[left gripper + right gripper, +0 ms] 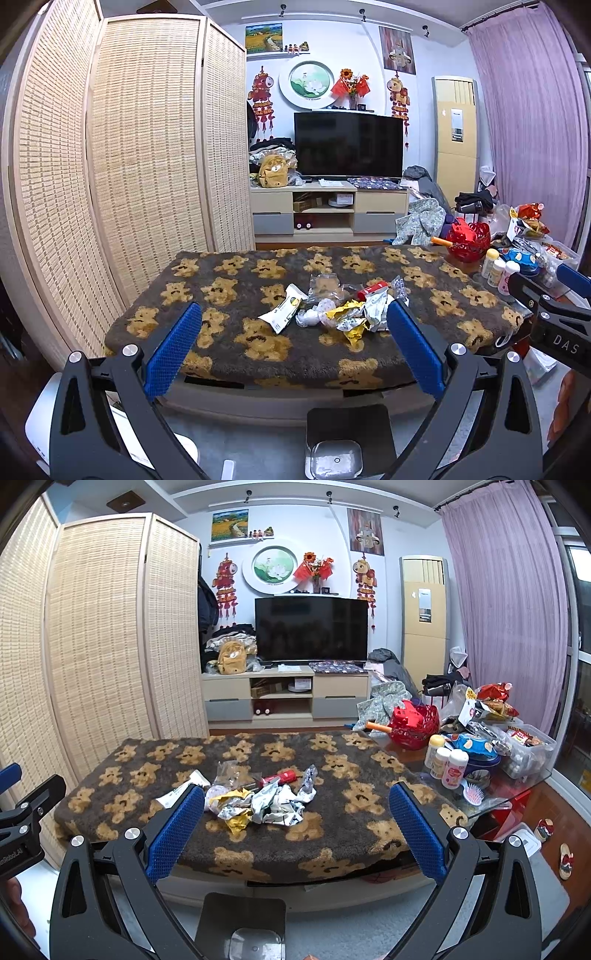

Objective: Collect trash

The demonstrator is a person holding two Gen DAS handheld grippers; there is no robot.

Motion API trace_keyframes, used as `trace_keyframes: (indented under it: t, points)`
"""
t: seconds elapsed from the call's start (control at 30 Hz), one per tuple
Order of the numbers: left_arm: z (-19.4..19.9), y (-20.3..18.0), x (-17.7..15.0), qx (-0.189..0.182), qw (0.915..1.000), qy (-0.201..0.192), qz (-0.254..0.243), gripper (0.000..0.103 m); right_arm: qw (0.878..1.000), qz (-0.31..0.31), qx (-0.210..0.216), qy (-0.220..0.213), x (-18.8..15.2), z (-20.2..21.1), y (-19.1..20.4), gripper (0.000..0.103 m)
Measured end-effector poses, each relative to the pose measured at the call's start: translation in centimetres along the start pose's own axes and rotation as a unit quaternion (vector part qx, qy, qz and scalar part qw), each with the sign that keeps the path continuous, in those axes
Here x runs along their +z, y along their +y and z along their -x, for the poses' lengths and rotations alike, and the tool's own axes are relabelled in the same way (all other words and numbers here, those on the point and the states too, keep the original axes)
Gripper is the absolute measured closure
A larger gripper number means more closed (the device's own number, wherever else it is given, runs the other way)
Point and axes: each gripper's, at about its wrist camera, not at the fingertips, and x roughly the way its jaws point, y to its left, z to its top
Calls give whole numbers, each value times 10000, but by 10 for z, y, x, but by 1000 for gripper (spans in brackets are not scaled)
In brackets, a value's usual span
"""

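Trash pile (343,310) on bear blanket (229,291), bottles (445,762) aside; both hand-held grippers (295,343) (297,823) agape, empty.

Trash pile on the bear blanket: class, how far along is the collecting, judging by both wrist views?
Done: nothing visibly; the trash pile lies together on the bear blanket. In hand: nothing; the left gripper and right gripper are both open and empty, short of the pile. Left: every piece, including the red wrapper, the yellow wrapper and the white packet, to go into the bin below.
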Motion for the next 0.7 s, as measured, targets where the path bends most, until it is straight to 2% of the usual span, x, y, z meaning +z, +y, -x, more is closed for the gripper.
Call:
trace_keyframes:
  t: [0.33, 0.7]
  points:
    - [7, 6, 11, 45, 10000, -11, 44, 8, 10000, -20, 26, -15, -1, -1, 1, 3]
    - [8, 6, 1, 27, 10000, -13, 34, 8, 10000, -15, 33, -2, -5, -5, 12, 3]
